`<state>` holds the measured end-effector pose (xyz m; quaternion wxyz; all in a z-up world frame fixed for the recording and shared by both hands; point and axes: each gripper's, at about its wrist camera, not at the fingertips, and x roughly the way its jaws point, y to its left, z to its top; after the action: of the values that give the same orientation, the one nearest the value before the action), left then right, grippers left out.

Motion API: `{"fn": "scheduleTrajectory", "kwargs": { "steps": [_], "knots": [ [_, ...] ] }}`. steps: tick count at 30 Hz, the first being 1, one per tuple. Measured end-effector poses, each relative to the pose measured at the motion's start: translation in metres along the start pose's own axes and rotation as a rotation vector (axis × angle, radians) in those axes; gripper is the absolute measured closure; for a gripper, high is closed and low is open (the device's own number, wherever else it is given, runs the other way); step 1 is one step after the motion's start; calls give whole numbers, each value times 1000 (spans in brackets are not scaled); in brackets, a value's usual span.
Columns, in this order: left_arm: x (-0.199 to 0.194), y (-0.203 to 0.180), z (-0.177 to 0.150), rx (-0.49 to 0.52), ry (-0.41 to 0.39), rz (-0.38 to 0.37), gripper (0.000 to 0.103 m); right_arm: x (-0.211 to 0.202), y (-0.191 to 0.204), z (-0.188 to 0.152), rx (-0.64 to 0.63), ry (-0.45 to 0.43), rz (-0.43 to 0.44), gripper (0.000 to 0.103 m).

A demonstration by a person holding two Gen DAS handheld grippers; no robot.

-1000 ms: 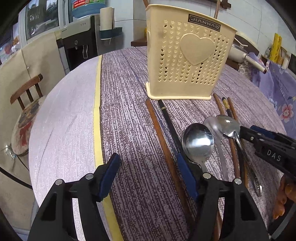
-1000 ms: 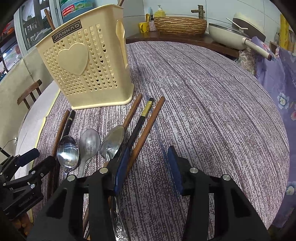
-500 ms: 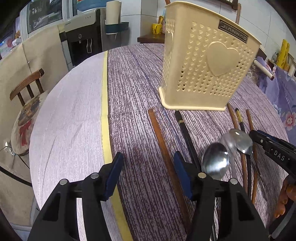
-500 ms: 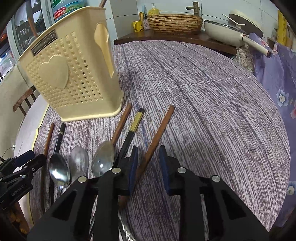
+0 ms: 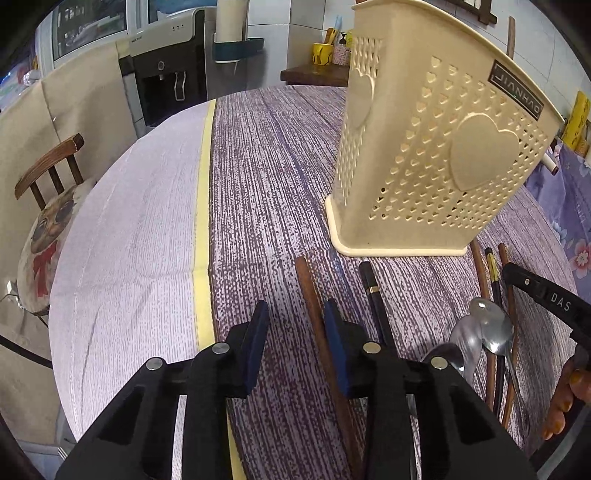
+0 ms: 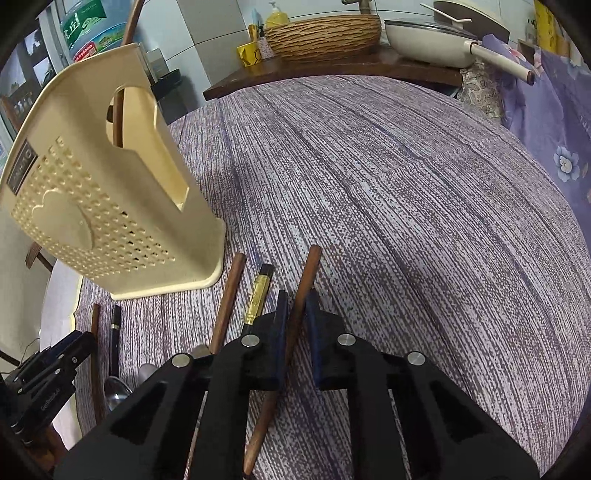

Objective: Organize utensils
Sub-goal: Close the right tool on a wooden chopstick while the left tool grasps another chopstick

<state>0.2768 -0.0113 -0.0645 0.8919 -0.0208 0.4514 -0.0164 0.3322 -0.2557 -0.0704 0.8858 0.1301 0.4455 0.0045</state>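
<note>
A cream perforated utensil holder (image 5: 436,166) (image 6: 92,206) stands on the purple tablecloth. In front of it lie chopsticks and spoons (image 5: 491,332) in a row. My left gripper (image 5: 295,325) hovers low at the row's left end. Its jaws are closing around the leftmost brown chopstick (image 5: 308,288), which lies close to the right pad, while the left pad stands clear of it. A black chopstick (image 5: 373,295) lies just right of it. My right gripper (image 6: 297,306) is shut on the rightmost brown chopstick (image 6: 310,266). Left of that one lie a black-and-gold chopstick (image 6: 260,291) and another brown chopstick (image 6: 229,295).
A yellow stripe (image 5: 201,221) divides the cloth, and the round table's edge curves off to the left. A wooden chair (image 5: 48,177) and a water dispenser (image 5: 166,74) stand beyond it. A back shelf holds a woven basket (image 6: 321,33) and a pan (image 6: 428,37).
Both grippers slid apart along the row, the left one leftward and the right one rightward. The left jaws narrowed around the leftmost chopstick. The right jaws closed onto the rightmost chopstick.
</note>
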Motion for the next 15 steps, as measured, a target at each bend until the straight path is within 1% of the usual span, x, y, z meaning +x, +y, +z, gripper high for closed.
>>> {"fn": "scheduleTrajectory", "kwargs": {
  "steps": [7, 9, 10, 15],
  "knots": [
    [4, -1, 5, -6, 4, 8, 84, 0, 1, 3, -8, -4, -11, 92],
    [4, 0, 6, -15, 5, 4, 91, 0, 0, 2, -3, -6, -6, 93],
    [4, 0, 6, -20, 6, 4, 93, -1, 0, 1, 3, -7, -4, 93],
    [5, 2, 7, -34, 7, -7, 94, 1, -1, 1, 19, -10, 4, 93]
  ]
}}
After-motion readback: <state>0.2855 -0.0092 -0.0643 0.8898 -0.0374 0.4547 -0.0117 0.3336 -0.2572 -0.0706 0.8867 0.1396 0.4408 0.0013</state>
